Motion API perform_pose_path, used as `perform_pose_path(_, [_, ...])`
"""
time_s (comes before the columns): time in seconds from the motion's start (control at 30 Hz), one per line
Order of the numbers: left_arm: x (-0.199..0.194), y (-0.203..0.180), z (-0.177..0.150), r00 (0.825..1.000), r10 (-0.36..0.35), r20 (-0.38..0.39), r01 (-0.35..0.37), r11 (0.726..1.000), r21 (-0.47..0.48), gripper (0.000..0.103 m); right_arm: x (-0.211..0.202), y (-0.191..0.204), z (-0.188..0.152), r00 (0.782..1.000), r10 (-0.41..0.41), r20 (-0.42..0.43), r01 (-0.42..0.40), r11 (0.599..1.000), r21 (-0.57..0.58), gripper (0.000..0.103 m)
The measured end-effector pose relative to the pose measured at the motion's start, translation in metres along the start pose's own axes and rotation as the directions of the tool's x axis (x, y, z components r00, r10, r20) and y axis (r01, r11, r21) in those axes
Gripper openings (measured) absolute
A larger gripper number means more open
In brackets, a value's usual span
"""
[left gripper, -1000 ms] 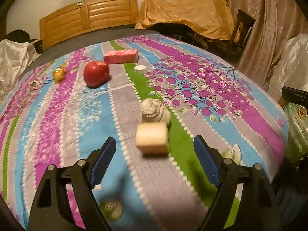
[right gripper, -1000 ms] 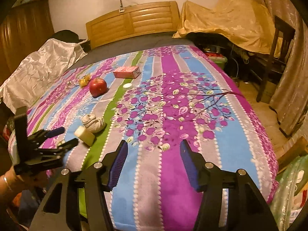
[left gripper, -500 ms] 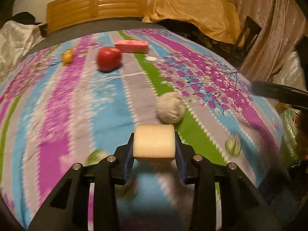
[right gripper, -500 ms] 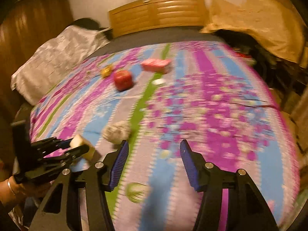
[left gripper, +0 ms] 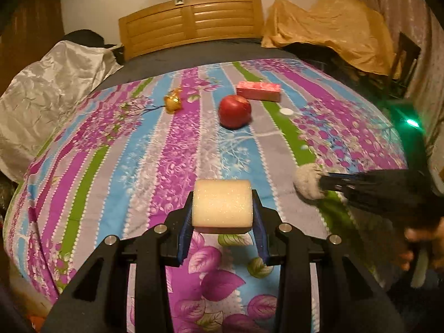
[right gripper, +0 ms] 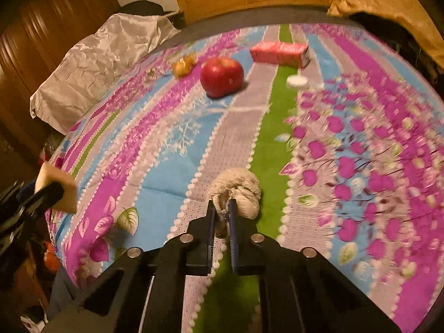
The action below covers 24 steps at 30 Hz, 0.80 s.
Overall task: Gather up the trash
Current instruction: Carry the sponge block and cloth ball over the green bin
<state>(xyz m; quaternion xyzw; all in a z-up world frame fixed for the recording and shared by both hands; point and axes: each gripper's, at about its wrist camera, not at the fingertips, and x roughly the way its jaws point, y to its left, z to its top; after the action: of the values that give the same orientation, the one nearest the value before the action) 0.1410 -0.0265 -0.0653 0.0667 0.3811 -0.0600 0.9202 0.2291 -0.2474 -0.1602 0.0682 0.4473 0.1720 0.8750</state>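
My left gripper [left gripper: 222,208] is shut on a pale yellow sponge block [left gripper: 222,205] and holds it above the bed's near edge; block and gripper also show at the left of the right wrist view [right gripper: 57,187]. My right gripper [right gripper: 223,205] is shut on a crumpled beige wad [right gripper: 241,188] that lies on the striped bedspread; the wad also shows in the left wrist view [left gripper: 306,179], with the right gripper [left gripper: 323,184] on it. A gold wrapper [left gripper: 172,102] and a white cap [left gripper: 286,111] lie farther back.
A red apple [left gripper: 234,111] and a pink tissue pack [left gripper: 258,91] lie on the bedspread [left gripper: 138,152] toward the wooden headboard [left gripper: 191,22]. A silver sheet [left gripper: 47,97] is heaped at the left. A covered pile [left gripper: 333,25] stands at the back right.
My left gripper closed on the sponge block and lifted it. My right gripper moved in to the wad and closed on it.
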Motion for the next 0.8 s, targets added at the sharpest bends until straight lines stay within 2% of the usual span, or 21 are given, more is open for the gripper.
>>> perform_pose_path(0.3, [-0.025,-0.021,0.026,0.997,0.044,0.07,-0.046,0.999,0.027,0.036,-0.084,0.0,-0.007,0.992,-0.028,0.123,0.028,1.0,0.006,0.007])
perform_pose_path(0.43, [-0.033,-0.029,0.031,0.996,0.053,0.077,-0.057,0.997,0.046,0.036,-0.119,-0.001,-0.011,0.984,-0.047,0.174,0.043,0.999,0.026,0.007])
perform_pose_path(0.8, [-0.064,-0.063,0.055,0.99,0.032,0.136,-0.047,0.993,0.11,0.036,-0.208,-0.008,-0.021,0.946,-0.115,0.303,0.096,0.992,0.077,0.007])
